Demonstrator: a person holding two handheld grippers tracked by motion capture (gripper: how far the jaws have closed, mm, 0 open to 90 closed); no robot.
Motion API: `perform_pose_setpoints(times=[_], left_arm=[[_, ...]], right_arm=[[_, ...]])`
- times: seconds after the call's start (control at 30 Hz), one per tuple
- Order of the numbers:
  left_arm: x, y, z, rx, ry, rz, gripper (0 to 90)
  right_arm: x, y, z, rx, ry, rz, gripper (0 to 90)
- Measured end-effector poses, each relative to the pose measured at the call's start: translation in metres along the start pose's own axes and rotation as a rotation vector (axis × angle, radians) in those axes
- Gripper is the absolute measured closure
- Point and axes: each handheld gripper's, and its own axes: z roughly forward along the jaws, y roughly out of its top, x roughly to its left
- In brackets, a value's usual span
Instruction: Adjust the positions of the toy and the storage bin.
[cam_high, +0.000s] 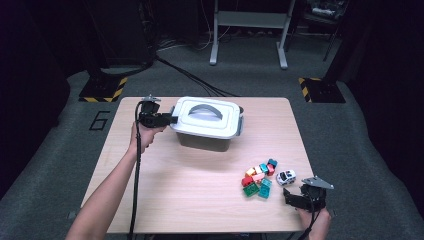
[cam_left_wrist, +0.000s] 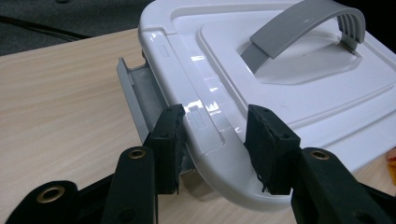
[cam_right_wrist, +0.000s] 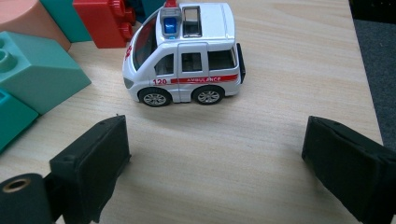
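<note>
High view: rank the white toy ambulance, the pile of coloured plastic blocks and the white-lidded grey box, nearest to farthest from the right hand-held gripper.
1. White toy ambulance, just up-left of the right hand-held gripper.
2. Pile of coloured plastic blocks, farther left.
3. White-lidded grey box, far across the table.

The box lid (cam_left_wrist: 299, 88) looks like white plastic, smooth and glossy, with bright highlights along its rim. Its handle (cam_left_wrist: 299, 28) is grey plastic with a duller, matt face, and the latch (cam_left_wrist: 133, 100) at its side is the same grey plastic. The tabletop (cam_left_wrist: 60, 102) has a pale wood-grain finish, matt. The left tongs (cam_left_wrist: 217, 140) carry black pads (cam_left_wrist: 268, 144) that look rubbery and rough-edged. The toy ambulance (cam_right_wrist: 184, 56) is shiny white, with glossy windows. The bricks (cam_right_wrist: 35, 70) are smooth plastic, lightly sheened.
</note>
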Motion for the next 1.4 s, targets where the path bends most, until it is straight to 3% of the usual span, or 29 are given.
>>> perform_pose_setpoints(times=[0.13,0.27,0.4,0.77,0.97,1.13,1.4], left_arm=[[-0.006,-0.001,-0.001,0.005,0.039,-0.001,58.1],[-0.007,-0.004,-0.003,0.012,0.028,0.001,57.9],[-0.006,-0.007,-0.005,0.0,0.009,-0.032,57.4],[-0.016,-0.013,-0.01,-0.012,0.032,-0.031,57.4],[-0.021,-0.017,-0.014,-0.011,0.036,-0.05,57.8],[-0.03,-0.018,-0.018,0.009,0.063,-0.065,57.8],[-0.032,-0.018,-0.022,0.017,0.052,-0.047,57.9]], right_arm=[[0.0,0.0,0.0,-0.001,0.001,-0.001,7.3],[0.0,0.0,0.0,-0.002,-0.002,0.002,7.9],[0.0,0.0,0.0,-0.003,-0.001,0.008,8.5],[0.0,0.0,0.0,-0.004,-0.001,0.008,8.9],[0.0,0.0,0.0,-0.004,-0.001,0.01,9.2],[-0.001,0.0,0.0,-0.005,-0.001,0.008,9.3],[-0.001,0.0,0.0,-0.005,-0.001,0.007,9.3]])
